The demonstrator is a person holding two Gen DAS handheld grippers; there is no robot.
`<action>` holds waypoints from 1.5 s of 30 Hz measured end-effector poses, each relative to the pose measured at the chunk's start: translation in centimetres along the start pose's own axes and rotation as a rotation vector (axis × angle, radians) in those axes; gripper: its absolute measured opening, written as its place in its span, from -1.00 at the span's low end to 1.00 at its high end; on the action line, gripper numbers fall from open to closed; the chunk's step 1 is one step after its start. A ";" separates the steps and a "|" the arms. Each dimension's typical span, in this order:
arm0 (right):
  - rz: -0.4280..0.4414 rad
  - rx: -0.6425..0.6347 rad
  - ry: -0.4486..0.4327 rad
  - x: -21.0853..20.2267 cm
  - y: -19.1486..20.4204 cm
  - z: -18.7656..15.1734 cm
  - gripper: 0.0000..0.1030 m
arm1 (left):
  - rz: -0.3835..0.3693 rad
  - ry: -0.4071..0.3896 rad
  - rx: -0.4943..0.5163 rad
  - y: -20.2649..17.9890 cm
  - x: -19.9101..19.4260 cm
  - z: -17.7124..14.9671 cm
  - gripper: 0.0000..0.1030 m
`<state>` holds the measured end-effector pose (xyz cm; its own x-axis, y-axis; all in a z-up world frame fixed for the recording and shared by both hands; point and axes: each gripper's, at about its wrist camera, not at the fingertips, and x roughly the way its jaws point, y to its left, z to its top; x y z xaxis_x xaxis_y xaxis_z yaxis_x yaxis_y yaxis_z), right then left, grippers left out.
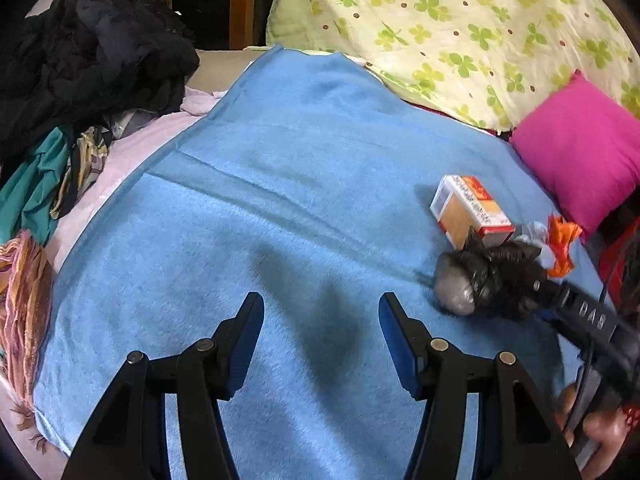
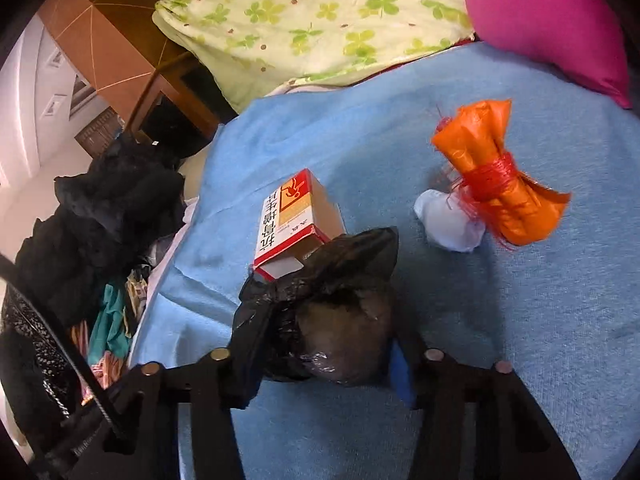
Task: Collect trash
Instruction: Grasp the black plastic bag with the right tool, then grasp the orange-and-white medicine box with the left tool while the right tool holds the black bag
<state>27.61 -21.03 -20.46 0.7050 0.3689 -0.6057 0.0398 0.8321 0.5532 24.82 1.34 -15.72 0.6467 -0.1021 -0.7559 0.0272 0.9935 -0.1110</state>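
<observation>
A knotted black plastic bag with a rounded lump inside lies on the blue blanket. My right gripper is shut on it, the blue pad pressed against its right side. In the left wrist view the same bag sits at the tip of the right gripper, which reaches in from the right. Just behind the bag lie a red-and-white carton, a white crumpled wad and an orange plastic roll tied with red string. My left gripper hangs open over bare blanket.
A pink pillow and a clover-print quilt bound the blanket at the back and right. A heap of dark clothes covers the left side. Wooden furniture stands beyond the bed. A hand holds the right gripper's handle.
</observation>
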 end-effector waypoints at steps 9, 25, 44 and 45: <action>-0.051 0.031 -0.061 -5.6 -1.8 -0.2 -0.09 | -0.082 -0.075 0.042 -4.4 0.3 2.2 0.23; -0.193 0.074 -0.064 -9.0 -6.6 0.2 -0.10 | -0.143 0.028 0.119 -13.9 6.2 4.6 0.49; -0.161 0.064 -0.080 -10.6 -5.9 0.1 -0.10 | -0.159 0.042 0.062 -11.4 7.0 4.6 -0.05; -0.158 0.060 -0.089 -10.9 -5.6 0.1 -0.10 | -0.159 0.030 0.069 -11.4 6.3 4.5 -0.05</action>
<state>19.79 -29.78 -16.92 0.7465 0.1955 -0.6360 0.1950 0.8497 0.4900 32.05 -10.37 -16.33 0.6069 -0.2588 -0.7514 0.1806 0.9657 -0.1867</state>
